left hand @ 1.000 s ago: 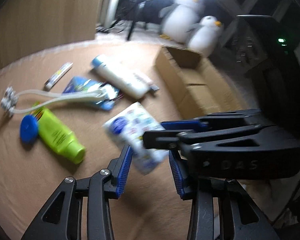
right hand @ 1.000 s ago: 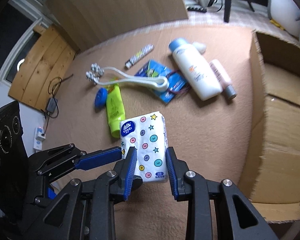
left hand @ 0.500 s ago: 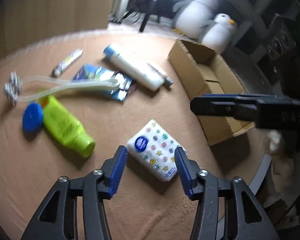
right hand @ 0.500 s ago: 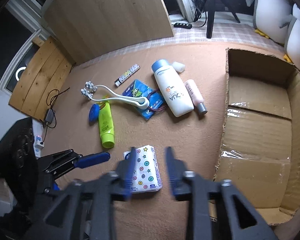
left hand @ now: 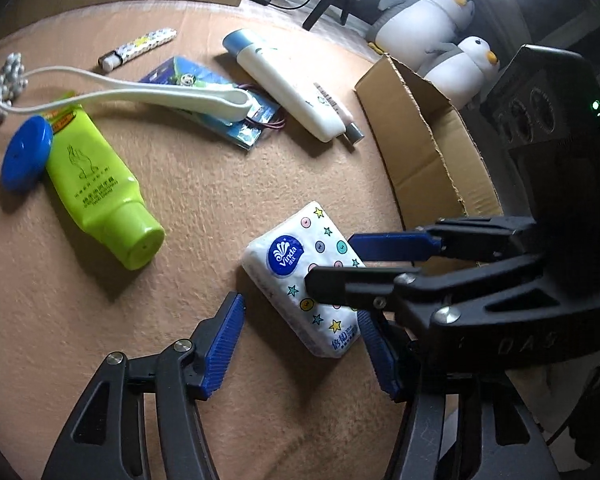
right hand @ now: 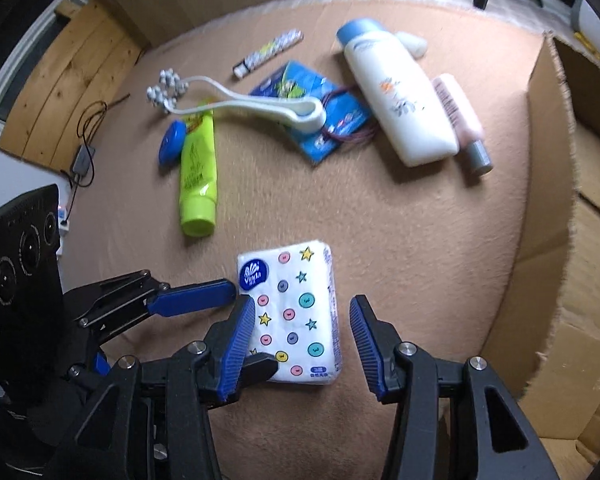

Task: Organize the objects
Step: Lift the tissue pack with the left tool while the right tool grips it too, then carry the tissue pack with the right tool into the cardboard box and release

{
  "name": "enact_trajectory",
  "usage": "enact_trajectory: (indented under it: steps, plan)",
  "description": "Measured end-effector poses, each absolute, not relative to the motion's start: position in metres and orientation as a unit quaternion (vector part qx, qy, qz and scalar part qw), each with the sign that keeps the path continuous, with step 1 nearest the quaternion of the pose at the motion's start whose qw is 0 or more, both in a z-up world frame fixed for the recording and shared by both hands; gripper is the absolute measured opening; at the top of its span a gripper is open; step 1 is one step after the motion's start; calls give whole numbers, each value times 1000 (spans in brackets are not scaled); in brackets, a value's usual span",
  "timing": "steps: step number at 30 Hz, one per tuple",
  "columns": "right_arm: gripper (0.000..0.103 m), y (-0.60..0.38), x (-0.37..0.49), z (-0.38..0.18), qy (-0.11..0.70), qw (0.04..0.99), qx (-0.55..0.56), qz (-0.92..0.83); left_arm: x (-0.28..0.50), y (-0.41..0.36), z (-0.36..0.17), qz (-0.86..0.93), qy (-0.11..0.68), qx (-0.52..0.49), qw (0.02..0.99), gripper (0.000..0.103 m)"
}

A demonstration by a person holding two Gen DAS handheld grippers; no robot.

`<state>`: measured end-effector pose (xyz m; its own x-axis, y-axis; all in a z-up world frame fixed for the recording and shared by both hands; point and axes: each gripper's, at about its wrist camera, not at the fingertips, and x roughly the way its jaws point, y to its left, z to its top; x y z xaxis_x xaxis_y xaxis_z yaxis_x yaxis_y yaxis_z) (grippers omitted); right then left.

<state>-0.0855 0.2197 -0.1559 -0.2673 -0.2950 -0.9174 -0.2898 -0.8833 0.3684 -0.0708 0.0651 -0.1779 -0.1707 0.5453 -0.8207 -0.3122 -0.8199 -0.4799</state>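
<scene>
Tissue pack (right hand: 290,316) lies flat on the tabletop (right hand: 420,240), short of the cardboard box (right hand: 560,200). Right tongs (right hand: 302,344) hang apart, empty; left tongs (left hand: 300,344), just opening, straddle it too. Crowded: they could collide or nudge it away.

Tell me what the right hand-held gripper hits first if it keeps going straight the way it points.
Most likely the tissue pack, lying flat on the mat between the open fingers of the right hand-held gripper. Depth is hard to judge.

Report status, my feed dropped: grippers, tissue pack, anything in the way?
Left gripper open, jaws just widened. Right gripper open. Tissue pack flat on mat, straddled by both, ungripped. Cardboard box beside it, path unobstructed.
</scene>
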Motion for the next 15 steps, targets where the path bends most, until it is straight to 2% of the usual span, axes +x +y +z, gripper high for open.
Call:
enact_trajectory:
  steps: [5, 15]
  plan:
    - [46, 219, -86, -163, -260, 16, 608, -750, -69, 68, -184, 752, -107, -580, 296, 51]
    - [42, 221, -83, -145, -270, 8, 582, -767, -68, 81, -156, 769, -72, -558, 302, 51]
